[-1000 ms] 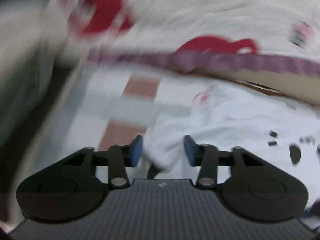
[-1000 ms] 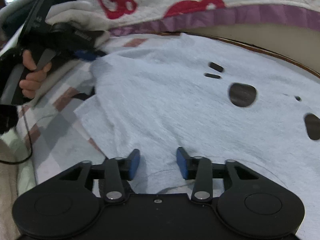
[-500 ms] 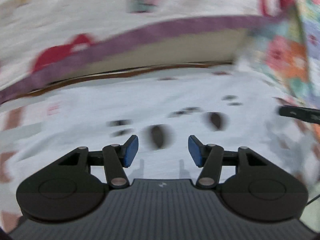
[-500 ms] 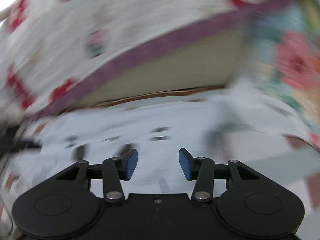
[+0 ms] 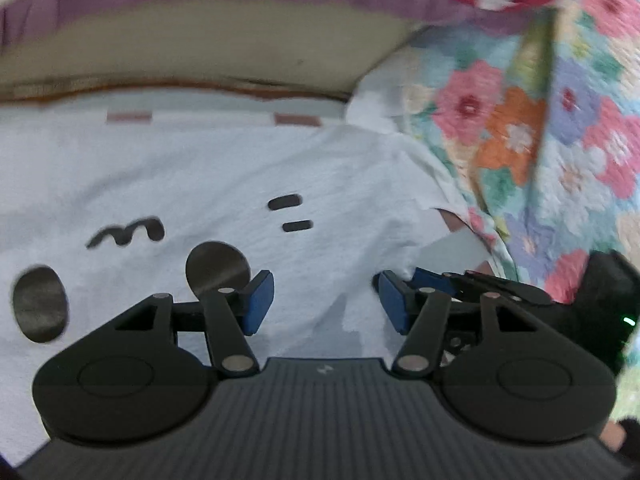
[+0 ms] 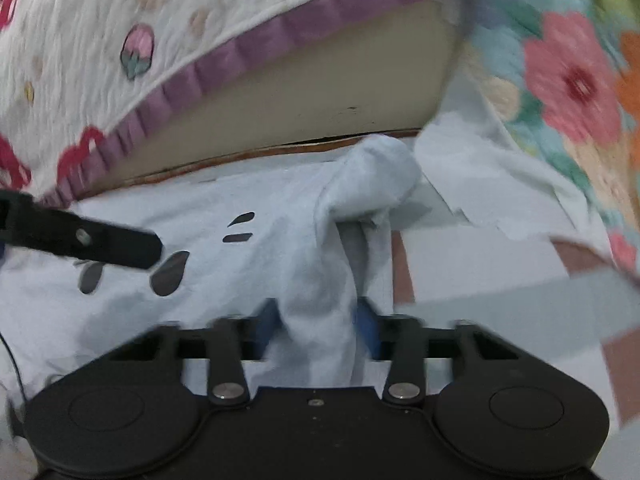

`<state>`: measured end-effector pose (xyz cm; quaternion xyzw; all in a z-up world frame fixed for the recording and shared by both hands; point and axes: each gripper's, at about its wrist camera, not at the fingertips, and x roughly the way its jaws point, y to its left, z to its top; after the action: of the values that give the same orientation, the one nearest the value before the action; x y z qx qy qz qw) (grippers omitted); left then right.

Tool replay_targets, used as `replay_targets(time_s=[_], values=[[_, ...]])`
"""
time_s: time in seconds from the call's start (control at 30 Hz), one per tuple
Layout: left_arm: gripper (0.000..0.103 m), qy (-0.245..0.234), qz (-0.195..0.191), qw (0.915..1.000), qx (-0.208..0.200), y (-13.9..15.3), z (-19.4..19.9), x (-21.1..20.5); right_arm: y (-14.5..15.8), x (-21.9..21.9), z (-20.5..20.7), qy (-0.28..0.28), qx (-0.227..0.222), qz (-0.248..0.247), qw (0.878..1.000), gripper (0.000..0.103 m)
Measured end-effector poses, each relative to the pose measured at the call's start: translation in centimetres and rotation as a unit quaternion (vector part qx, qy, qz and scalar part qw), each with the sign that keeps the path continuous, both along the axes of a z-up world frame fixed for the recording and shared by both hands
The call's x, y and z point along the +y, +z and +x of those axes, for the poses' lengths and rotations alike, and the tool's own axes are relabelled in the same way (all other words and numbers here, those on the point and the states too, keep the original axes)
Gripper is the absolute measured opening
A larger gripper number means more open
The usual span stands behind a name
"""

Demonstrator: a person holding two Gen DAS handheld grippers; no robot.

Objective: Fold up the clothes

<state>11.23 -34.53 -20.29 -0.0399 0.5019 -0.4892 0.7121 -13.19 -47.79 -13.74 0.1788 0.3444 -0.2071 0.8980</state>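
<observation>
A: Nearest, right gripper (image 6: 316,326): blue pads blurred, a raised ridge of the pale blue shirt (image 6: 320,272) between them; whether clamped on the cloth or only straddling it, not to be told from this view.

B: Left gripper (image 5: 326,306): jaws apart, nothing between, hovering low over the shirt's printed front (image 5: 218,266). Right gripper's tip just beside its right finger.

A: Shirt spread over the checked sheet (image 6: 500,280), dark face print upward, one edge bunched into a lump (image 6: 372,172) toward the far side. Flat or folded stage not settled; lump fits either a sleeve being drawn in or a fold come loose.

B: Risks, near to far. Shallow bite on the ridge: thin knit likely to slip out under a pull, dropping the fold askew.

A: Two layers caught at once: whole shirt dragged instead of one flap turned.

B: Grippers close together: fingers liable to knock or trap the same cloth.

A: Farther off, floral quilt (image 6: 572,80) overlapping the shirt's right edge: possible snag. Beyond, mattress side (image 6: 320,92) under the purple-trimmed cover (image 6: 248,48): little room for a flap swung that way.
</observation>
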Motion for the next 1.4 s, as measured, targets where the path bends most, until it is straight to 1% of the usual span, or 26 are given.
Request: replay_targets(time_s=[0.1, 0.13, 0.2, 0.23, 0.27, 0.3, 0.33, 0.37, 0.4, 0.43, 0.47, 0.53, 0.57, 0.6, 0.67, 0.7, 0.77, 0.8, 0.83, 0.87, 0.93, 1.03, 1.1, 1.17, 1.27, 1.4], values=[[0.057, -0.044, -0.041, 0.9981, 0.016, 0.6, 0.3, -1.7, 0.9, 1.2, 1.7, 0.025, 0.012, -0.043, 0.999, 0.013], [0.057, -0.046, -0.059, 0.9966, 0.035, 0.6, 0.7, -2.0, 1.0, 1.7, 2.3, 0.039, 0.015, -0.052, 0.998, 0.013], [0.057, -0.029, -0.085, 0.993, 0.077, 0.3, 1.9, -1.9, 1.0, 2.7, 3.4, 0.068, 0.017, -0.063, 0.996, 0.013], [0.057, -0.021, -0.088, 0.9929, 0.077, 0.1, 2.4, -1.9, 0.9, 3.3, 3.9, 0.083, 0.021, -0.073, 0.994, 0.013], [0.057, -0.015, -0.078, 0.9953, 0.056, 0.0, 2.6, -2.0, 0.7, 3.8, 4.5, 0.098, 0.026, -0.081, 0.991, 0.013], [0.057, -0.014, -0.053, 0.9983, 0.02, 0.0, 2.6, -2.3, 0.4, 4.2, 4.9, 0.113, 0.027, -0.081, 0.99, 0.013], [0.057, -0.022, -0.018, 0.9993, -0.025, -0.1, 2.2, -2.8, 0.2, 4.3, 5.2, 0.122, 0.024, -0.077, 0.989, 0.013], [0.058, -0.036, 0.017, 0.9972, -0.063, -0.2, 1.8, -3.4, 0.1, 4.3, 5.4, 0.122, 0.021, -0.067, 0.99, 0.013], [0.058, -0.054, 0.039, 0.9944, -0.082, -0.4, 1.6, -3.8, 0.0, 4.1, 5.6, 0.118, 0.018, -0.053, 0.991, 0.013], [0.058, -0.063, 0.044, 0.9935, -0.084, -0.6, 1.6, -3.9, -0.1, 3.9, 5.8, 0.113, 0.016, -0.039, 0.993, 0.014], [0.058, -0.062, 0.042, 0.994, -0.079, -0.8, 1.8, -3.8, -0.2, 3.7, 6.0, 0.107, 0.014, -0.025, 0.994, 0.015], [0.054, -0.055, 0.028, 0.9953, -0.074, -1.0, 2.1, -3.7, -0.2, 3.9, 6.4, 0.114, 0.016, -0.027, 0.993, 0.015], [0.035, -0.054, 0.021, 0.9954, -0.076, -1.0, 2.3, -3.6, -0.1, 4.1, 6.5, 0.12, 0.015, -0.028, 0.992, 0.019], [0.007, -0.046, 0.019, 0.9963, -0.07, -1.2, 2.7, -3.4, 0.0, 4.2, 6.6, 0.126, 0.014, -0.03, 0.992, 0.023], [0.008, -0.019, 0.023, 0.9988, -0.039, -2.1, 3.8, -3.1, 0.2, 3.8, 6.2, 0.132, -0.001, 0.004, 0.991, 0.026], [0.008, 0.001, 0.019, 0.9997, -0.016, -2.7, 4.5, -2.5, 0.4, 3.6, 6.0, 0.134, -0.009, 0.023, 0.991, 0.026], [0.008, 0.038, 0.005, 0.9989, 0.027, -3.9, 5.9, -0.9, 0.6, 3.0, 5.3, 0.13, -0.016, 0.067, 0.989, 0.026], [0.009, 0.049, 0.005, 0.998, 0.039, -4.4, 6.2, -0.3, 0.9, 2.7, 4.6, 0.12, -0.023, 0.07, 0.99, 0.027], [0.009, 0.057, 0.004, 0.9972, 0.047, -4.7, 6.5, 0.1, 1.3, 2.3, 3.9, 0.107, -0.032, 0.07, 0.991, 0.029], [0.009, 0.066, 0.002, 0.9965, 0.052, -4.9, 6.7, 0.4, 1.7, 1.9, 3.2, 0.095, -0.04, 0.069, 0.992, 0.032], [0.01, 0.082, -0.005, 0.9943, 0.068, -5.1, 7.0, 0.8, 1.9, 0.2, 2.0, 0.053, -0.057, 0.082, 0.994, 0.035], [0.011, 0.102, -0.012, 0.9904, 0.093, -5.5, 7.3, 1.0, 0.7, -1.2, 2.0, 0.023, -0.037, 0.092, 0.995, 0.036], [0.011, 0.118, -0.02, 0.9861, 0.116, -5.8, 7.6, 1.9, -0.2, -2.0, 2.0, 0.005, -0.021, 0.098, 0.995, 0.038], [0.011, 0.124, -0.025, 0.9838, 0.127, -6.0, 7.9, 2.3, -1.2, -2.8, 2.1, -0.013, -0.005, 0.105, 0.994, 0.04], [0.011, 0.124, -0.03, 0.9823, 0.137, -6.3, 8.1, 2.5, -1.6, -2.6, 2.0, -0.027, -0.051, 0.138, 0.989, 0.045], [0.011, 0.13, -0.035, 0.9792, 0.152, -6.5, 8.2, 2.6, -2.4, -3.2, 2.5, -0.047, -0.077, 0.175, 0.98, 0.05]])
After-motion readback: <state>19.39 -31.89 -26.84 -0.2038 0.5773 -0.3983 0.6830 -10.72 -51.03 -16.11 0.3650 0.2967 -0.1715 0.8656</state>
